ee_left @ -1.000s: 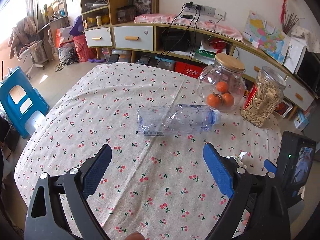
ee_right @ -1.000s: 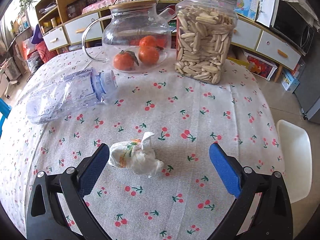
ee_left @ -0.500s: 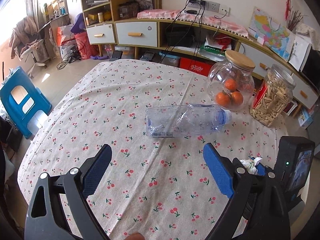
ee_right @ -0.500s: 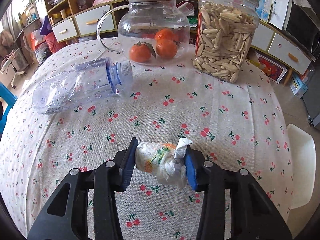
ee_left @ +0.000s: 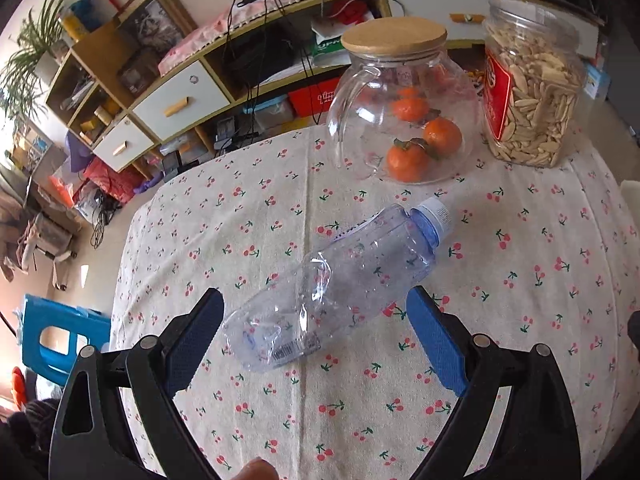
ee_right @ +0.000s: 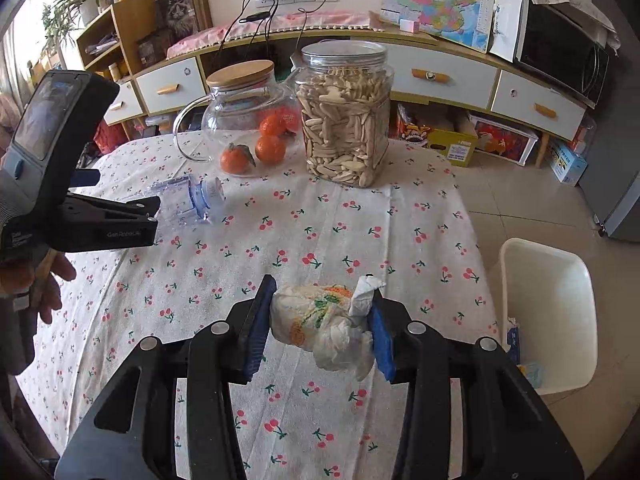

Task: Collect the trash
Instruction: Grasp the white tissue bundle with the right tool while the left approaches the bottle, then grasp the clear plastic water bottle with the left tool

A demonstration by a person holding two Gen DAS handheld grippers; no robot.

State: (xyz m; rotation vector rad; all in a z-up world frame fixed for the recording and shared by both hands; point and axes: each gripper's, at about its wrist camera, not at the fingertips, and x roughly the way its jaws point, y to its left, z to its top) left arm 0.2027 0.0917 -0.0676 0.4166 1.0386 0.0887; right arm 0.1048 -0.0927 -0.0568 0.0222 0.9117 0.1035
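A crushed clear plastic bottle [ee_left: 340,280] with a blue neck lies on the cherry-print tablecloth [ee_left: 520,280]. My left gripper [ee_left: 316,340] is open, its blue pads on either side of the bottle's lower half, apart from it. In the right wrist view the bottle's cap end [ee_right: 192,200] shows beside the left gripper's body [ee_right: 108,224]. My right gripper [ee_right: 320,328] is shut on a crumpled white wrapper with orange and green print [ee_right: 324,324], held above the table near its right edge.
A glass jug with oranges [ee_right: 248,128] and a jar of seeds [ee_right: 344,120] stand at the table's far side. A white bin [ee_right: 548,312] holding some trash stands on the floor right of the table. A blue stool [ee_left: 52,328] stands at the left.
My right gripper closed on the wrapper and lifted it off the table. My left gripper moved forward so its open pads now straddle the bottle.
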